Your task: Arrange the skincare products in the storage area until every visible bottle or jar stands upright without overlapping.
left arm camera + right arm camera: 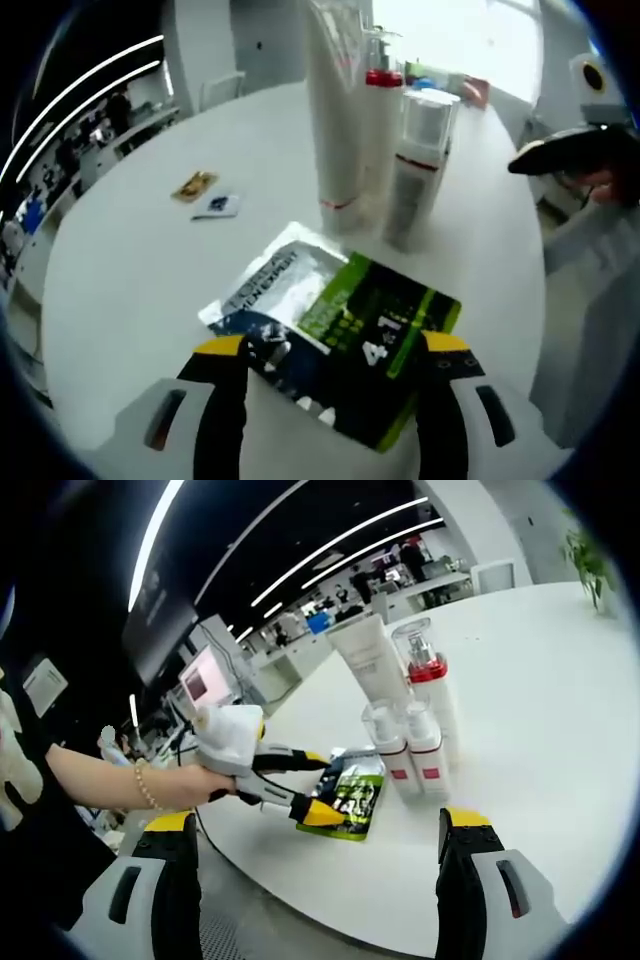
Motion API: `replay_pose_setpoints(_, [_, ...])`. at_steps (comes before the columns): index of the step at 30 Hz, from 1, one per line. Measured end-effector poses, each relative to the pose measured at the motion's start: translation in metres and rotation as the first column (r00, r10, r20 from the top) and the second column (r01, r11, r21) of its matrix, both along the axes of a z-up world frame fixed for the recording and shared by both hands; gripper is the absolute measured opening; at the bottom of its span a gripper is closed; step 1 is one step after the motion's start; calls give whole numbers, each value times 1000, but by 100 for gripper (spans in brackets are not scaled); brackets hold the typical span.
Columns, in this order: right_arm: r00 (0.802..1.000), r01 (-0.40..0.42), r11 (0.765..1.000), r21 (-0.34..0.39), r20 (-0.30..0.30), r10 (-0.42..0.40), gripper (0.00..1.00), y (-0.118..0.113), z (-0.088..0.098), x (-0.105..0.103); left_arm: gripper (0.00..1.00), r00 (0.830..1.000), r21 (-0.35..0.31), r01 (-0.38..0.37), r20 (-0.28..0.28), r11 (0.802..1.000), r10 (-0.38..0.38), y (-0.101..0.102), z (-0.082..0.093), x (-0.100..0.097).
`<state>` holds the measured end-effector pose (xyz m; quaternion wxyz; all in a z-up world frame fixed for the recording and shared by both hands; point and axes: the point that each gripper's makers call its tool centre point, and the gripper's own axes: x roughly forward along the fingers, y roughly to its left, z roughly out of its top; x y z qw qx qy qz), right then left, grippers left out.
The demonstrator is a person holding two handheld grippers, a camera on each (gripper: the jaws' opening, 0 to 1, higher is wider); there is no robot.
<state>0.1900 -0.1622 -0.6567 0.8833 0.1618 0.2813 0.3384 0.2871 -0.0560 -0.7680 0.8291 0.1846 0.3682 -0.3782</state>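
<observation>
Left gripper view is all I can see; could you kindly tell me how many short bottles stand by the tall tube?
Observer: Two short bottles stand upright side by side, in front of the tube and the pump bottle.
Operator: Thank you. Is the right gripper holding anything?
Observer: No, the right gripper is open and holds nothing.
Operator: How close is the packet to the table edge?
Observer: The packet lies flat close to the edge of the table, between the left gripper's open jaws.
</observation>
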Motion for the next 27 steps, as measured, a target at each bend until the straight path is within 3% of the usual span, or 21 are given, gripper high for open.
replay_pose_setpoints(2, [1000,1,1000,1,-1,-1,100,0,0,0,72,999,-1,-32,-9,999,32,3,1,2])
replay_pose_setpoints(10, [1000,4,1000,4,-6,-4,100,0,-1,0,78,1000,-1,-7,-2,1000,7,2,1,9])
replay_pose_setpoints(20, [1000,0,1000,4,-10,0,100,0,-2,0,74,1000,-2,-7,-24,1000,7,3,1,8])
replay_pose_setpoints(27, [1000,-12,1000,-3,-10,12,100,0,-3,0,72,999,-38,-42,-18,998,41,2,16,8])
